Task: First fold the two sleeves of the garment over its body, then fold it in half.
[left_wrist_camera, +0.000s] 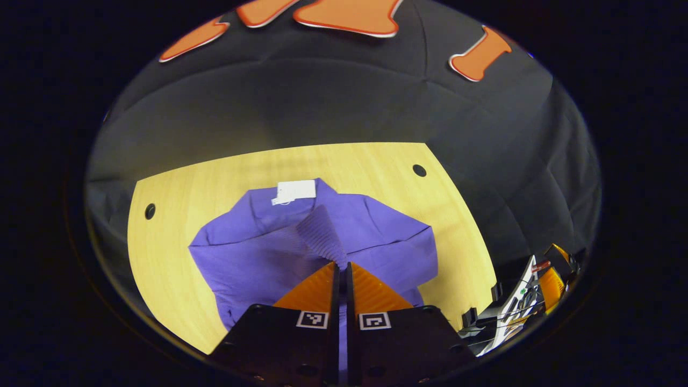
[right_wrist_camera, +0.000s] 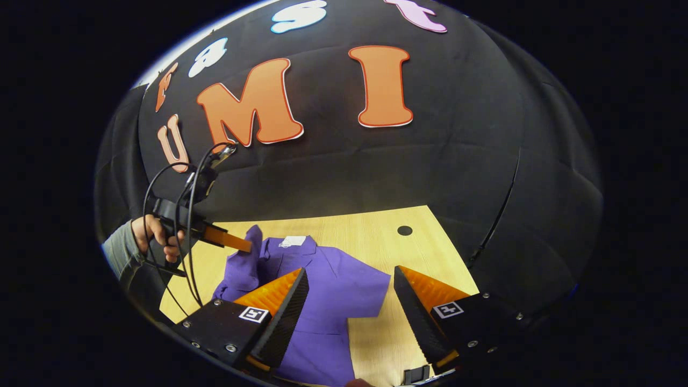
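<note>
A purple garment (left_wrist_camera: 258, 258) lies on the yellow wooden table (left_wrist_camera: 177, 204), its white label (left_wrist_camera: 295, 191) at the far collar. My left gripper (left_wrist_camera: 342, 264) is shut on the ribbed cuff of one sleeve (left_wrist_camera: 322, 234), which is raised above the body. In the right gripper view, the left gripper (right_wrist_camera: 244, 246) comes in from the left in a hand (right_wrist_camera: 156, 234) and holds that sleeve (right_wrist_camera: 244, 269) up. My right gripper (right_wrist_camera: 352, 287) hangs open over the garment (right_wrist_camera: 333, 301) with nothing between its fingers. The other sleeve (right_wrist_camera: 371, 282) lies flat, spread out to the right.
The table has round holes near its far corners (left_wrist_camera: 419, 170) (left_wrist_camera: 150, 210) (right_wrist_camera: 404, 230). Black cloth walls close in behind and beside it. Cables (right_wrist_camera: 188, 188) loop up from the left gripper's handle. The right gripper's housing (left_wrist_camera: 516, 306) sits at the table's right edge.
</note>
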A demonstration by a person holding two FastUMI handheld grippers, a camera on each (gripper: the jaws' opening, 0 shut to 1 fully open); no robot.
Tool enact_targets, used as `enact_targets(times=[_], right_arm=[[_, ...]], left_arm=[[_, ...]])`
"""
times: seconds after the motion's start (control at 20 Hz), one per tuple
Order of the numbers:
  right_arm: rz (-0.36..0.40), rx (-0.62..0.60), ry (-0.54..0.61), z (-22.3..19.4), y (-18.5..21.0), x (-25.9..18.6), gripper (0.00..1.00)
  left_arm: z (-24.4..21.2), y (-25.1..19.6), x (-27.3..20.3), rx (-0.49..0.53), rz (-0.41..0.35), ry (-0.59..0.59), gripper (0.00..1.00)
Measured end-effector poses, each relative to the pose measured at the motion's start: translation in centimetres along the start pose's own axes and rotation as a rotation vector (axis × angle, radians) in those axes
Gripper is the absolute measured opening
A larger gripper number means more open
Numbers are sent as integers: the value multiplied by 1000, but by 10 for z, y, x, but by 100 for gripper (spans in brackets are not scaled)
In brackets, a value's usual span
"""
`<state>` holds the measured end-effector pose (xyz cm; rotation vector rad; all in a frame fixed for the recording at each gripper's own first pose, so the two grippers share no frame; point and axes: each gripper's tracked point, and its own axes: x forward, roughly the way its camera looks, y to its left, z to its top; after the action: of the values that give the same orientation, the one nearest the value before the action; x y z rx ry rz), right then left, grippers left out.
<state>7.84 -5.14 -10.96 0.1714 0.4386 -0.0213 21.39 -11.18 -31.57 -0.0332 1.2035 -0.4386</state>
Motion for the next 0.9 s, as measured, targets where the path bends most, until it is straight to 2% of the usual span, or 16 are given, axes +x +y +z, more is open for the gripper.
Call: enact_targets(times=[0.1, 0.2, 0.25, 0.4, 0.5, 0.6, 0.9], right_arm=[[1, 0, 4, -2, 0, 2, 95], [5, 5, 13, -7, -1, 6, 95], [4, 5, 20, -9, -1, 8, 95], [5, -13, 31, -13, 2, 14, 95], [5, -27, 35, -15, 6, 15, 95], [7, -40, 38, -18, 12, 16, 95], [-4, -107, -15, -23, 38, 15, 95]], left_arm=[[2, -10, 14, 27, 7, -1, 7], [-7, -14, 22, 55, 15, 12, 13], [-13, -19, 23, 70, 2, 7, 30], [-18, -10, 12, 96, 41, -55, 80], [-21, 0, -5, 92, 66, -129, 88], [-27, 16, -30, 91, 95, -220, 99], [-44, 59, -126, 76, 244, -535, 100]])
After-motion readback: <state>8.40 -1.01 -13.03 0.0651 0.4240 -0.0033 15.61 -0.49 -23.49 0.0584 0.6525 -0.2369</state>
